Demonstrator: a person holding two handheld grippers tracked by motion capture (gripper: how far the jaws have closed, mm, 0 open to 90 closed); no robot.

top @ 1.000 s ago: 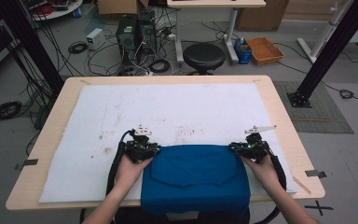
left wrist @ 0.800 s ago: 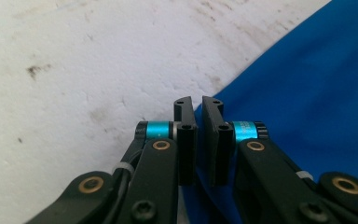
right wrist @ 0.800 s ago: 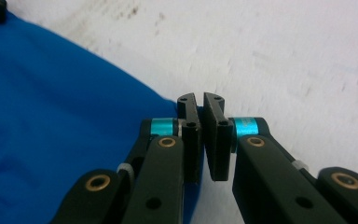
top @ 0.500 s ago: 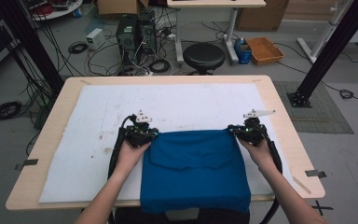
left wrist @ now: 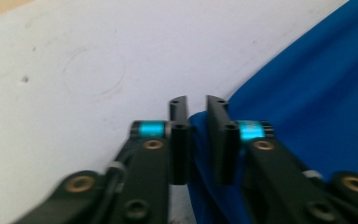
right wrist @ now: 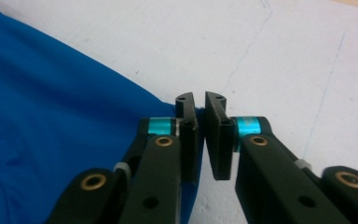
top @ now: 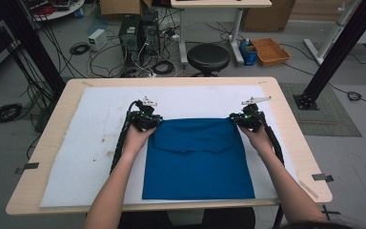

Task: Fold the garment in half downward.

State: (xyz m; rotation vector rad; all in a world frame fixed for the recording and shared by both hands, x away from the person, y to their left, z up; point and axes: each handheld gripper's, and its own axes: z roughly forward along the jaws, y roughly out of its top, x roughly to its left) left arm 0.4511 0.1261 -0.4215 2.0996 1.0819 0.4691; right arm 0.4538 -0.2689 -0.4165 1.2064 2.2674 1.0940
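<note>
While a person's two hands press forward from the near edge of the table (top: 62,114), a blue cloth (top: 198,164) lies spread flat on the white sheet (top: 90,143) that covers the tabletop, its near hem reaching close to the sheet's front edge and a flap-shaped seam crossing its upper part. At the cloth's far left corner sits the left claw (top: 156,121), and at the far right corner the right claw (top: 234,120), each with a black cable trailing back along the forearm and a grey three-cornered plate on top.

Seen from the left gripper view, the left claw (left wrist: 196,112) has a bunched corner of the blue cloth (left wrist: 307,121) between its black jaws, which have just been opening; a narrow gap shows between them at the tips, and the pads look to be loosening off the fabric.

Seen from the right gripper view, the right claw (right wrist: 199,107) stands narrow, its jaws having just eased apart as well; the edge of the blue cloth (right wrist: 51,121) runs up to the left-hand jaw, with white sheet visible through the slit between the tips.

Beyond the table, a black stool (top: 208,57), computer towers (top: 138,33) and tangled cables rest on the grey floor.
</note>
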